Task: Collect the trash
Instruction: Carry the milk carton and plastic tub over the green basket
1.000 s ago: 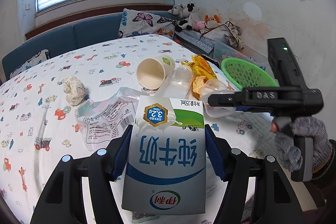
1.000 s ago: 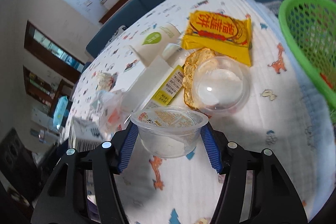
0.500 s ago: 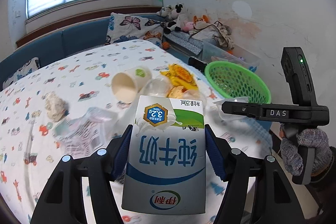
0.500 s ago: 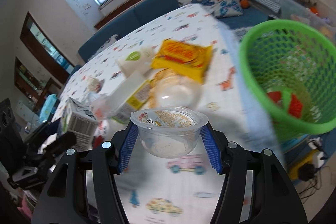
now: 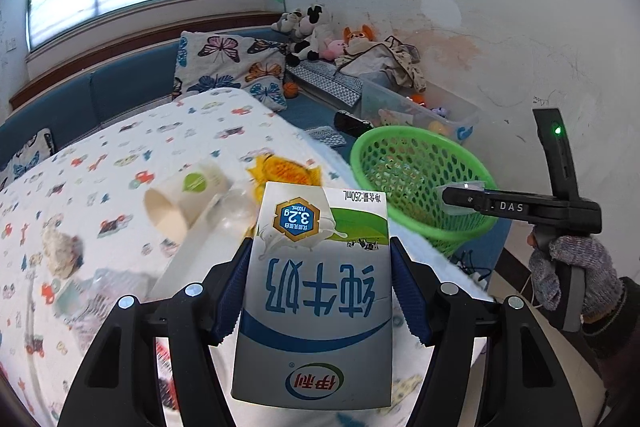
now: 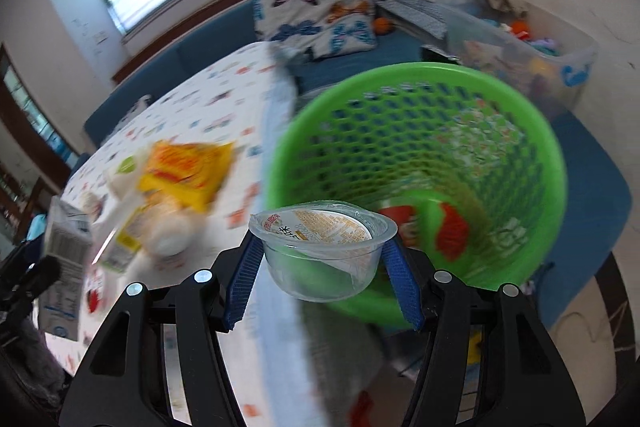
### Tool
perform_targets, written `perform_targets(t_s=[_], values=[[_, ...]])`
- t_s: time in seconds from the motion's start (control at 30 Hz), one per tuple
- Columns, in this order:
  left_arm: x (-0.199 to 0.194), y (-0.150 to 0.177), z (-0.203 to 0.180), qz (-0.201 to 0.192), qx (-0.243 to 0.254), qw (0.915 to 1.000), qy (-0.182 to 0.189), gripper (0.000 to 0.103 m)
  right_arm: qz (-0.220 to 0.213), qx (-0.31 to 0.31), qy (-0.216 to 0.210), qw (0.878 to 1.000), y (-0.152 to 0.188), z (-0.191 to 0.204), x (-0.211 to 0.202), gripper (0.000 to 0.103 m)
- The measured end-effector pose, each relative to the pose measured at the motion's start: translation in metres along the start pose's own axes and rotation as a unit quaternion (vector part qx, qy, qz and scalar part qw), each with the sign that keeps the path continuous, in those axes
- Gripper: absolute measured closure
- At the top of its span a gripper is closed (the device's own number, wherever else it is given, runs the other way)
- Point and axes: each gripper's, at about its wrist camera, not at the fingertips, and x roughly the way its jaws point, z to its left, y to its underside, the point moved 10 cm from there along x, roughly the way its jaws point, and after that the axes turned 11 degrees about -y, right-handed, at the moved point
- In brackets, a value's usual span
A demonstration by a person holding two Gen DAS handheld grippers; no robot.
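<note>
Gripping the clear plastic cup (image 6: 325,254), my right tongs (image 6: 322,271) are clamped on its sides; the green basket (image 6: 552,163) gapes just beyond at one o'clock, nearer this hand. My left tongs (image 5: 320,291) pinch the milk carton (image 5: 318,291), basket at two o'clock.

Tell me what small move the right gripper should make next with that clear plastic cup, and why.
Probably carry it a little further forward over the green basket, then open. The right gripper is shut on the clear plastic cup, which sits near the basket's near rim rather than over its middle, so releasing now might drop it outside.
</note>
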Motion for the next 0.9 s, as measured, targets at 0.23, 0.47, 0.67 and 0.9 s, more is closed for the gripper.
perform_targets(t_s=[0.23, 0.47, 0.67, 0.9], values=[[0.016, -0.019, -0.024, 0.005, 0.009, 0.9999, 0.008, 0.040, 0.002, 0.027, 0.028, 0.999, -0.008, -0.052, -0.002, 0.042], [0.030, -0.033, -0.042, 0.013, 0.012, 0.9997, 0.016, 0.040, 0.007, 0.046, 0.035, 0.998, -0.006, -0.073, 0.005, 0.042], [0.044, -0.046, -0.060, 0.015, 0.019, 0.9994, 0.026, 0.040, 0.007, 0.053, 0.033, 0.998, -0.006, -0.079, 0.005, 0.037], [0.062, -0.057, -0.081, 0.023, 0.024, 0.9985, 0.043, 0.040, -0.002, 0.051, 0.029, 0.998, -0.007, -0.082, -0.005, 0.036]])
